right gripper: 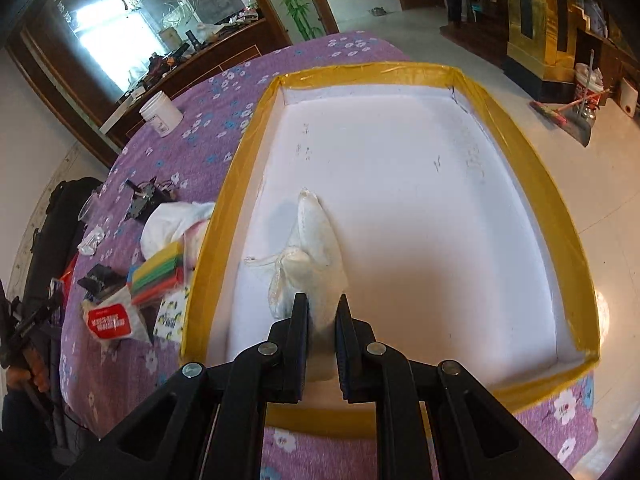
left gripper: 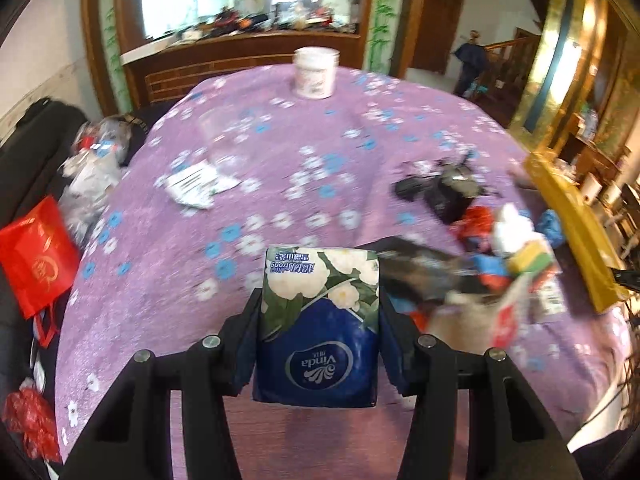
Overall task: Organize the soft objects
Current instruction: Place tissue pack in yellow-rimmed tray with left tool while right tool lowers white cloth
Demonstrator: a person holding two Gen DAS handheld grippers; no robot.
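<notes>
2 grips: left gripper [left gripper: 318, 320] clamps tissue pack [left gripper: 318, 320]; right gripper [right gripper: 322, 320] pinches white pouch [right gripper: 310, 256] over tray [right gripper: 532, 184]; soft pack may slip.

A purple flowered tablecloth [right gripper: 224, 128] carries a yellow-rimmed tray [right gripper: 536, 208], white tub [right gripper: 160, 114] and stacked sponges [right gripper: 158, 276].

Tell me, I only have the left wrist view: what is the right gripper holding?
Observer: The right gripper is shut on a white mesh pouch.
Operator: Where is it?
Observer: Above a yellow-rimmed box with a white inside; I see nothing else in it.
Operator: What lies beside that box?
Observer: A stack of coloured sponges and a white cloth, on the purple tablecloth at its left wall.
</notes>
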